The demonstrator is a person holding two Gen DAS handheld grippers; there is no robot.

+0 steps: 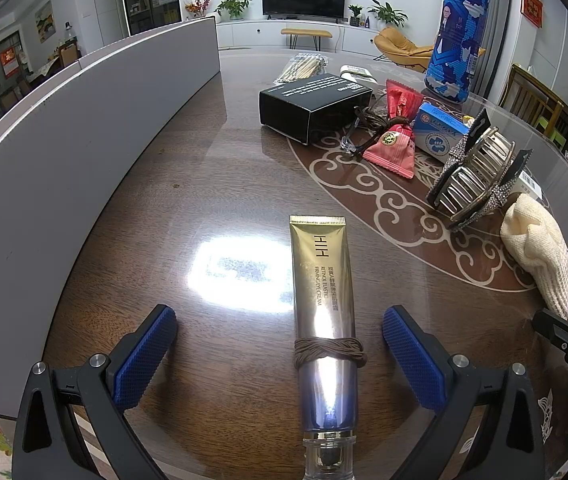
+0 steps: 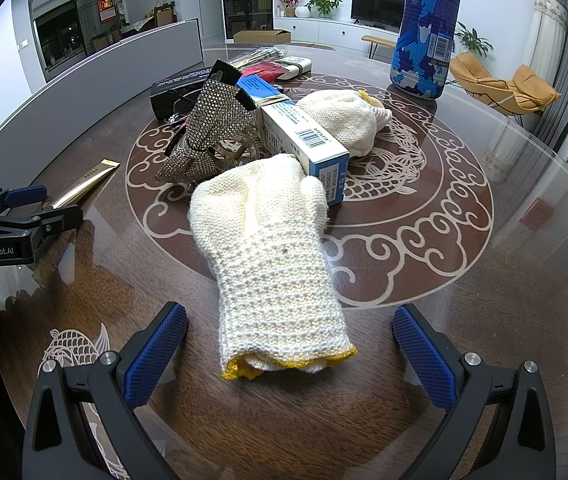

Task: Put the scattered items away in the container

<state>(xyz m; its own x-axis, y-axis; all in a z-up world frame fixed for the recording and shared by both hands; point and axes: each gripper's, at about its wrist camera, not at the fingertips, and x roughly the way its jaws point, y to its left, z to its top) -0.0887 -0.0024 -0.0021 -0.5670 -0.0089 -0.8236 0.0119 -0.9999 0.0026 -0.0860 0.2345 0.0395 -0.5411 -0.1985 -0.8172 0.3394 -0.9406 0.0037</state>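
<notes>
gold and silver, a cream tube [image 1: 322, 312] lies on the glossy tabletop [image 1: 212, 200] between the wide-apart fingers of the left gripper [image 1: 280, 356]; it looks light and slick, best pinched across its flat middle. the right gripper [image 2: 290, 354], also spread, flanks a soft knit glove [image 2: 272, 256], likely easiest grabbed at the cuff. a grey container [image 1: 64, 152] stands left, its inside hidden.
</notes>
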